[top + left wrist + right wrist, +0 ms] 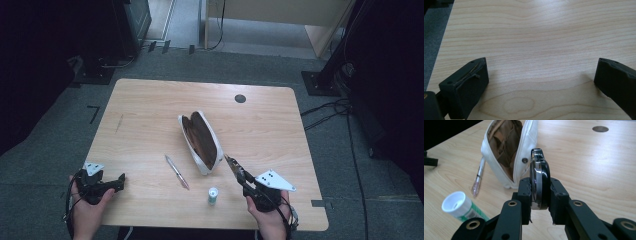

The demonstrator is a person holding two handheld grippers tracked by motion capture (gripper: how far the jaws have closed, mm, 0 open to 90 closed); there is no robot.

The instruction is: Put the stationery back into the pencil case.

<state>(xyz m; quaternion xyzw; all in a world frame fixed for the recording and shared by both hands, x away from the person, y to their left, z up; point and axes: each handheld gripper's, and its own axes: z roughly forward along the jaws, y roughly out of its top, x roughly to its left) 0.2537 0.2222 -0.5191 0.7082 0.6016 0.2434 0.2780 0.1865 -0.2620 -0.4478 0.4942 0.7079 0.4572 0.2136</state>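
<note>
My right gripper (240,173) is shut on a flat black and silver object (539,176), held edge-on and lifted off the table near its front right. In the high view that object (233,163) points toward the near end of a white pouch (201,144), which lies open in the middle and shows a brown lining (505,147). At the front left edge, my left gripper (119,183) stays low over the wood. Its jaws stand wide apart in the left gripper view, with bare table between the fingertips (541,75).
A pink and silver pen (177,172) lies left of the pouch. A small white-capped tube with a green label (213,195) stands near the front edge, close to my right gripper. A dark round grommet (240,98) sits at the table's far side.
</note>
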